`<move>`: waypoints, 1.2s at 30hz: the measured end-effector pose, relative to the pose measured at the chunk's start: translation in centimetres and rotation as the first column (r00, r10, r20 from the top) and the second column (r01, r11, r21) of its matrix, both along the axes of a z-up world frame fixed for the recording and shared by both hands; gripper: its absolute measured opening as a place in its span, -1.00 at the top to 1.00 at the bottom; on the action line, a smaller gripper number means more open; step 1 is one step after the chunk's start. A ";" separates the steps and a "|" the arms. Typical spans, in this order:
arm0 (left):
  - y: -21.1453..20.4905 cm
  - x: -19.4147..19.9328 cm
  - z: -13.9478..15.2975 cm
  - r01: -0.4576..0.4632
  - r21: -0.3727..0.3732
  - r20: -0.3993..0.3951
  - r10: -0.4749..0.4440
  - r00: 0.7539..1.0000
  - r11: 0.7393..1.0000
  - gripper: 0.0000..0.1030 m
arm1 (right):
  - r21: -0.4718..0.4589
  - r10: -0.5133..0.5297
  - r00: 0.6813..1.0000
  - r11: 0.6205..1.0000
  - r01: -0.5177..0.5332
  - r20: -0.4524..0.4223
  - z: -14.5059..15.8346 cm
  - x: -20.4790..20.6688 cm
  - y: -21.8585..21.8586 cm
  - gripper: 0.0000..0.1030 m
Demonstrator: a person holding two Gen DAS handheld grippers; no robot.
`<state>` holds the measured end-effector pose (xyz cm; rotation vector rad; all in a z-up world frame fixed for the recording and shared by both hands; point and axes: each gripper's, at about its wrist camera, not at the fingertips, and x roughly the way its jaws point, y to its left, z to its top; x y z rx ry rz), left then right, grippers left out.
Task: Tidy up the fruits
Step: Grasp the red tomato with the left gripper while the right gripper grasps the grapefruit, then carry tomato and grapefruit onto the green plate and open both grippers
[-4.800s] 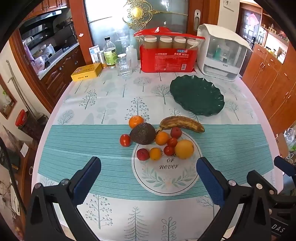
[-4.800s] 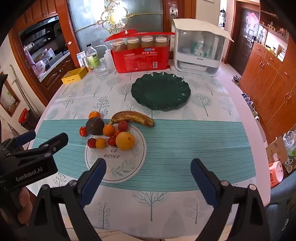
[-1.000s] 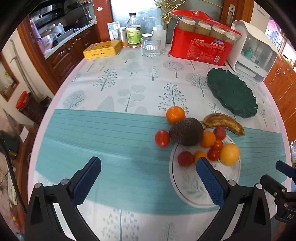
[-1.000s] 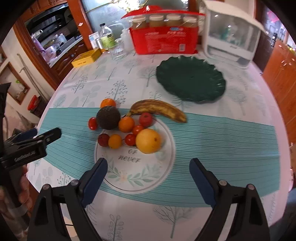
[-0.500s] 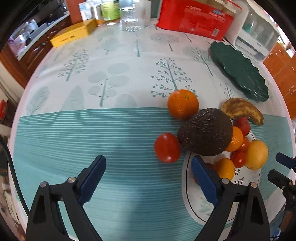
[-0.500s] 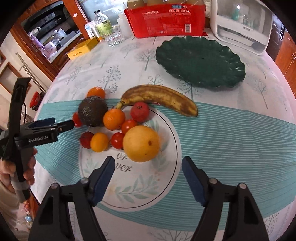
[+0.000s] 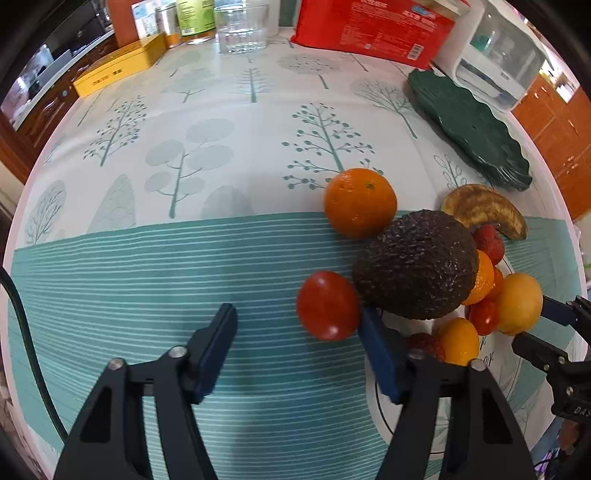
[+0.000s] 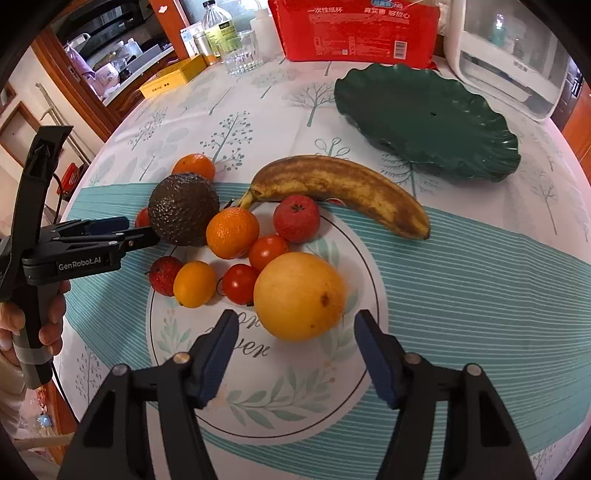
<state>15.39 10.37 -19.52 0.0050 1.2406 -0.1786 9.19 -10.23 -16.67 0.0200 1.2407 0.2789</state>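
Observation:
My left gripper point(image 7: 295, 341) is open, low over the teal cloth. A red tomato point(image 7: 328, 305) lies just ahead between its fingertips, touching the right pad point(image 7: 375, 349). Behind it sit a dark avocado point(image 7: 417, 264) and an orange tangerine point(image 7: 360, 202). My right gripper point(image 8: 293, 352) is open just short of a large yellow orange point(image 8: 300, 295) on the white plate point(image 8: 295, 398). Small tomatoes, tangerines and red fruits crowd the plate's far side. A brown banana point(image 8: 343, 188) lies behind. The green plate point(image 8: 424, 118) is empty at the back right.
At the table's far edge stand a red package of cups point(image 8: 354, 27), a white appliance point(image 8: 513, 55), a glass point(image 8: 241, 57), bottles and a yellow box point(image 8: 173, 75). The left gripper point(image 8: 110, 232) shows in the right wrist view beside the avocado.
Both grippers have moved forward and down toward the fruit. The left now has the red tomato between its fingertips; the right has closed in on the yellow orange. Both jaws have narrowed.

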 end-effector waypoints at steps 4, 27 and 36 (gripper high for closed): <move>-0.8 0.1 -0.2 0.015 0.023 0.014 -0.015 1.000 1.000 -0.19 | 0.009 0.010 1.000 1.000 -0.010 0.001 -0.3 0.2 0.0 -0.18; -0.7 -2.1 1.3 0.065 0.023 0.058 -0.066 0.996 0.998 0.36 | 0.013 -0.022 1.000 1.000 0.022 0.009 -0.5 -1.0 -1.9 -0.05; -2.3 -4.2 8.1 0.100 -0.059 0.150 -0.090 0.985 0.993 0.36 | 0.050 -0.049 0.997 0.998 0.047 0.055 2.2 -2.2 -3.5 -0.05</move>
